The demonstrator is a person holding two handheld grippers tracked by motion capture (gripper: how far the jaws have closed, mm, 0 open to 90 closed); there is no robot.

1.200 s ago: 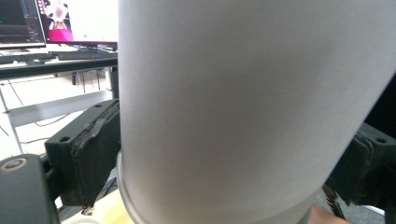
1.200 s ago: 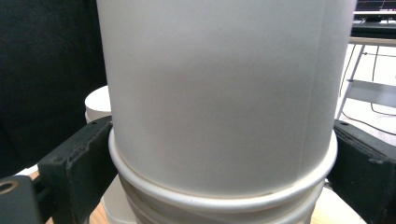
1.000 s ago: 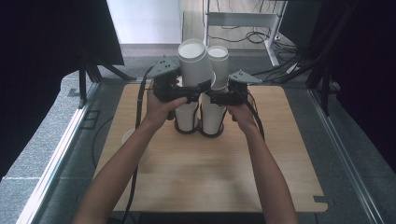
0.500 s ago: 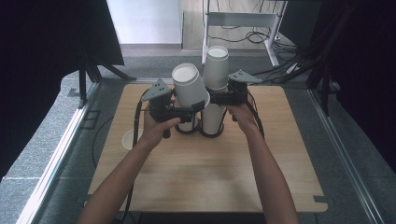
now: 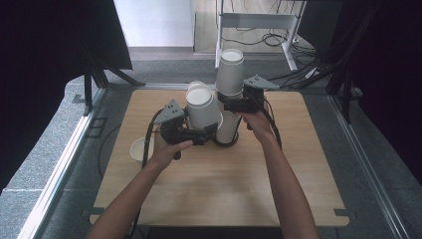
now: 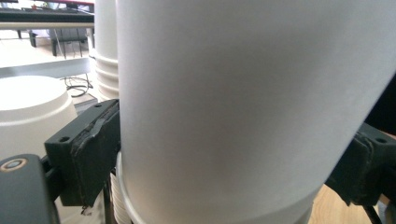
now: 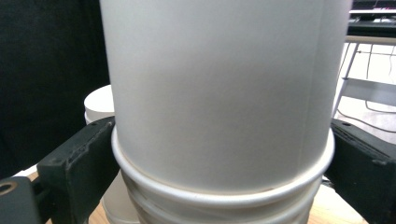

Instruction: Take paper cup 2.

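My left gripper (image 5: 208, 130) (image 6: 233, 163) is shut on a white paper cup (image 5: 201, 107) (image 6: 243, 93), upside down and tilted, low over the table. Its pads (image 6: 95, 149) press on both sides of the cup's wall near the rim. Just to its right stands a tall stack of upside-down white cups (image 5: 230, 84) (image 7: 219, 93). My right gripper (image 5: 230, 104) (image 7: 224, 172) is shut on that stack partway up, with the jaws against a cup rim. The tall stack (image 6: 105, 46) rises behind the held cup in the left gripper view.
Everything sits on a wooden table (image 5: 224, 189). One white cup (image 5: 139, 149) stands alone near the left edge. Another cup's white base (image 6: 32, 112) shows close beside the held one. A dark ring (image 5: 225, 144) circles the stack's foot. Cables and a metal frame (image 5: 259, 20) lie beyond the far edge.
My left gripper has moved down and leftward with its cup, away from the tall stack, and the cup now leans. The right gripper and its stack have stayed put.
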